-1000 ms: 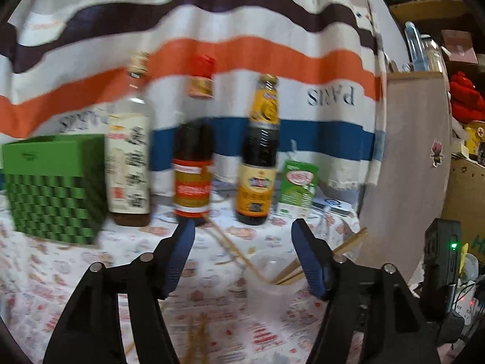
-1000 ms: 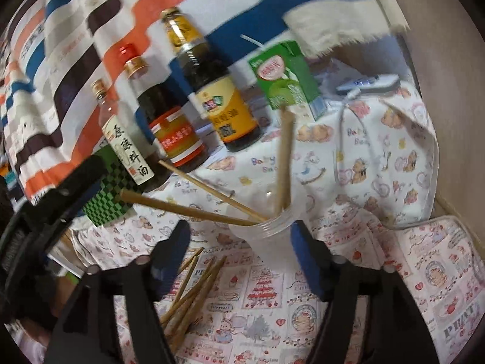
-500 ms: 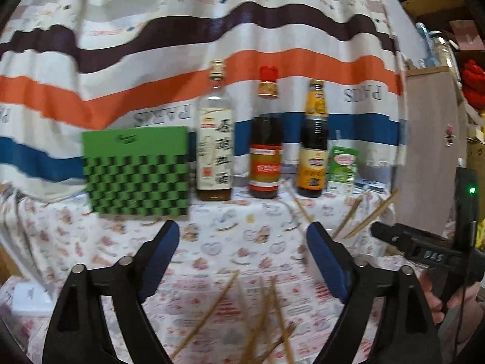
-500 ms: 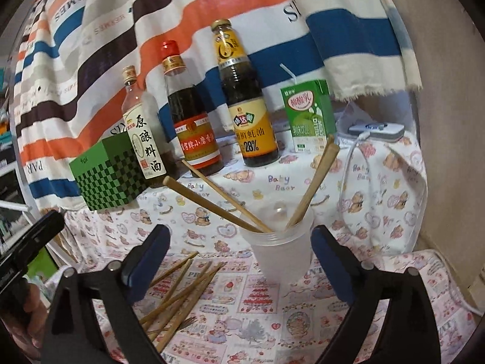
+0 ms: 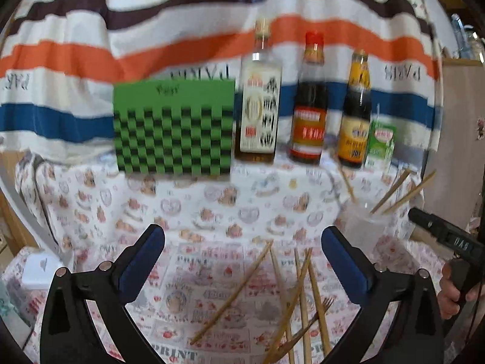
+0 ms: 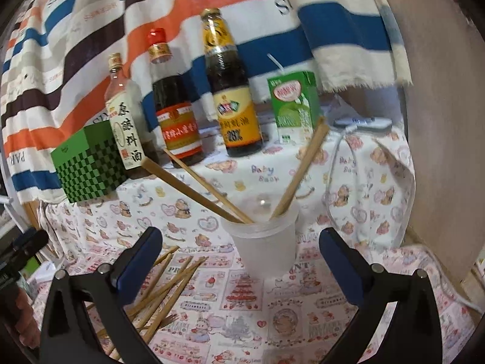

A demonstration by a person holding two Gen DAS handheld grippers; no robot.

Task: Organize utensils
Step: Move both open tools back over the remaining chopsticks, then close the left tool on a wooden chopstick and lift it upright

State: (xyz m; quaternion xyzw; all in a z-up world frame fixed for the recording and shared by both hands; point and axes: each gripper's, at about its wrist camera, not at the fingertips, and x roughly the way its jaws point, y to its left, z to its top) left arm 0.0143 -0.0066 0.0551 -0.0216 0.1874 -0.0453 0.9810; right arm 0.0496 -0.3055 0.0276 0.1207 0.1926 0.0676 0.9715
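A translucent plastic cup (image 6: 263, 242) stands on the patterned tablecloth with three wooden chopsticks (image 6: 194, 188) leaning out of it. My right gripper (image 6: 241, 235) sits just in front of the cup, its jaws opening wide, pads clear of the cup. Several loose chopsticks (image 5: 233, 294) and a wooden fork (image 5: 321, 306) lie on the cloth below my left gripper (image 5: 242, 233), whose jaws are opening with nothing between them. In the left wrist view the cup (image 5: 363, 224) is at the right.
At the back stand a green checkered box (image 5: 174, 130), three sauce bottles (image 5: 309, 106) and a green drink carton (image 5: 380, 145) before a striped cloth. A white cable and device (image 6: 363, 123) lie at the right, by a brown wall.
Both grippers' jaws have spread wider. The left gripper drew back from the cup and swung left, now over the loose chopsticks. The right gripper stayed at the cup and levelled out.
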